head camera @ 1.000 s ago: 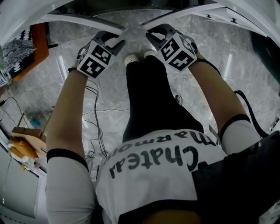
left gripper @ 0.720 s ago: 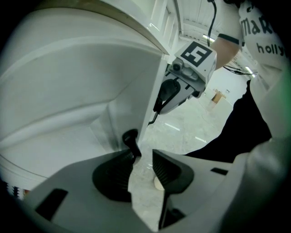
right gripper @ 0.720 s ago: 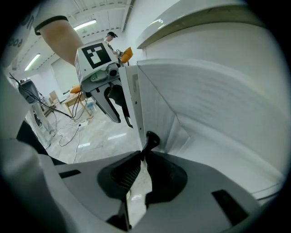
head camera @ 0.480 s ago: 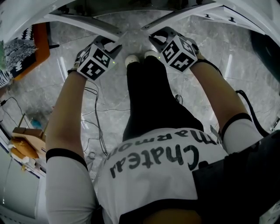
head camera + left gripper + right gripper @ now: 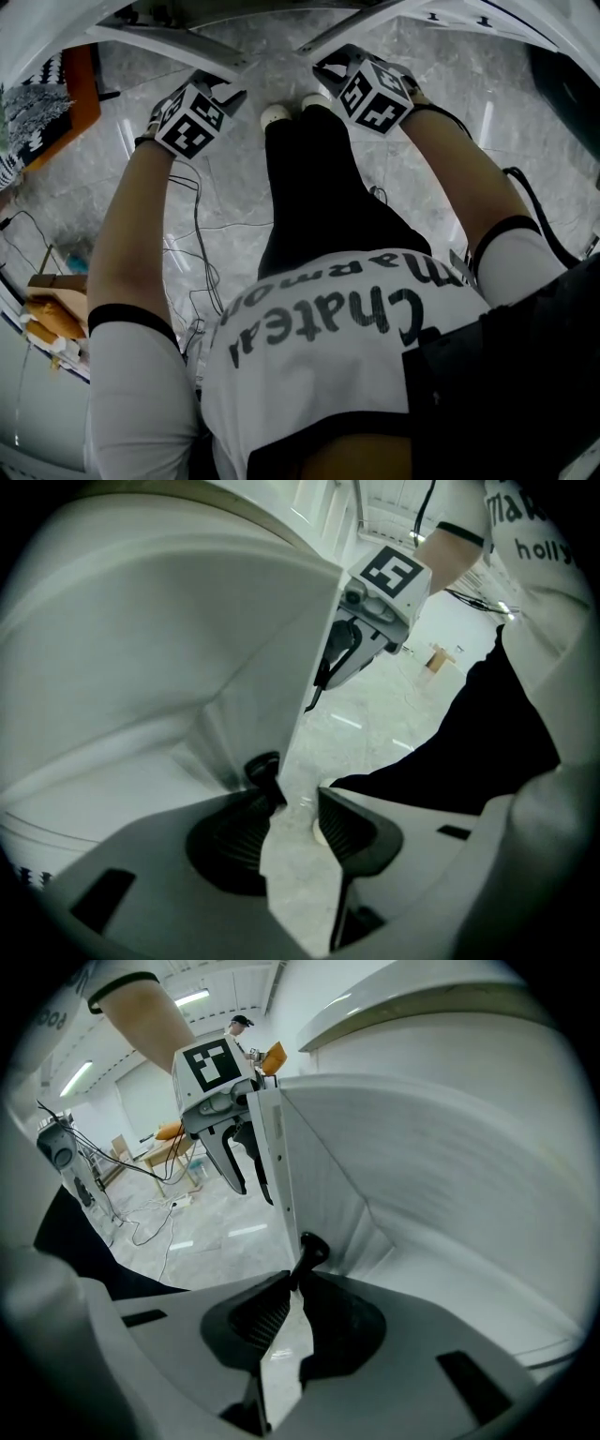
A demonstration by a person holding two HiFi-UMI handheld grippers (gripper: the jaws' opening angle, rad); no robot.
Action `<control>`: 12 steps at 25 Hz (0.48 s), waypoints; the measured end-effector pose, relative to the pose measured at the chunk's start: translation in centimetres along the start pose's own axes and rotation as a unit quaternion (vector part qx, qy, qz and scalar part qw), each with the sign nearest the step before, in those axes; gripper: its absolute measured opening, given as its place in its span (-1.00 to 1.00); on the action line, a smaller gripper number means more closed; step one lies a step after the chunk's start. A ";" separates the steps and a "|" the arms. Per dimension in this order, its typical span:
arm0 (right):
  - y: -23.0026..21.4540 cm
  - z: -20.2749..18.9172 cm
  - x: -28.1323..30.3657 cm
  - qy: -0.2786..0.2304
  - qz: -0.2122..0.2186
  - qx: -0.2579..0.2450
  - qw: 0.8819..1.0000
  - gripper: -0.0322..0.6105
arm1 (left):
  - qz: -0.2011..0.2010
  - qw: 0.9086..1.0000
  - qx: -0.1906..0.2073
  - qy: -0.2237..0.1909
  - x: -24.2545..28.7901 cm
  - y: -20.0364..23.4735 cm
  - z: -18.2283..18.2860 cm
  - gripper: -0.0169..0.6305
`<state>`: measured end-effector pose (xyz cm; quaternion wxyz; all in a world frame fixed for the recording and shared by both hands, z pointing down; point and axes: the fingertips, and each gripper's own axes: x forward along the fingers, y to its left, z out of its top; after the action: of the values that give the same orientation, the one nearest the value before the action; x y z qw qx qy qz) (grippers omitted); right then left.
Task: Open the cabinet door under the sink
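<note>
Clamping right knob (image 5: 309,1249) with right tool (image 5: 295,1277); left tool (image 5: 296,797) just opening around left knob (image 5: 263,768).

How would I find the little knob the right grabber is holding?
Look at the right-hand white cabinet door, swung open. Near its free edge sits a small black knob, pinched in the right gripper. It is the only dark thing on that white door.
</note>
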<state>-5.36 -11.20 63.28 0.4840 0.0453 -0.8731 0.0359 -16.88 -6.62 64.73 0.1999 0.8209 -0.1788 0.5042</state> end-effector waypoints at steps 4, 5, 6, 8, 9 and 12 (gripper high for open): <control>1.0 -0.3 -0.1 0.004 0.010 -0.009 1.000 -0.78 | 0.000 1.000 0.001 0.020 0.1 -0.6 -0.7 -0.52; 1.2 -0.6 -0.2 0.007 0.012 -0.010 1.000 -0.78 | -0.002 1.000 0.001 0.022 0.2 -0.8 -0.7 -0.52; 1.2 -0.8 -0.3 0.009 0.012 -0.011 1.000 -0.78 | -0.003 1.000 0.002 0.022 0.2 -0.8 -0.7 -0.52; 1.1 -0.6 -0.3 0.007 0.013 -0.015 1.000 -0.78 | -0.002 1.000 0.004 0.025 0.0 -0.5 -0.9 -0.52; 1.2 -0.5 -0.2 0.004 0.016 -0.016 1.000 -0.78 | -0.001 1.000 0.003 0.027 -0.1 -0.4 -1.2 -0.52; 1.1 -0.5 -0.1 0.003 0.020 -0.021 1.000 -0.78 | 0.001 1.000 -0.001 0.029 -0.1 -0.4 -1.3 -0.52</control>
<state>-4.97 -10.05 63.42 0.4866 0.0175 -0.8730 0.0278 -17.68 -5.66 65.12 0.2049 0.8053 -0.1742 0.5284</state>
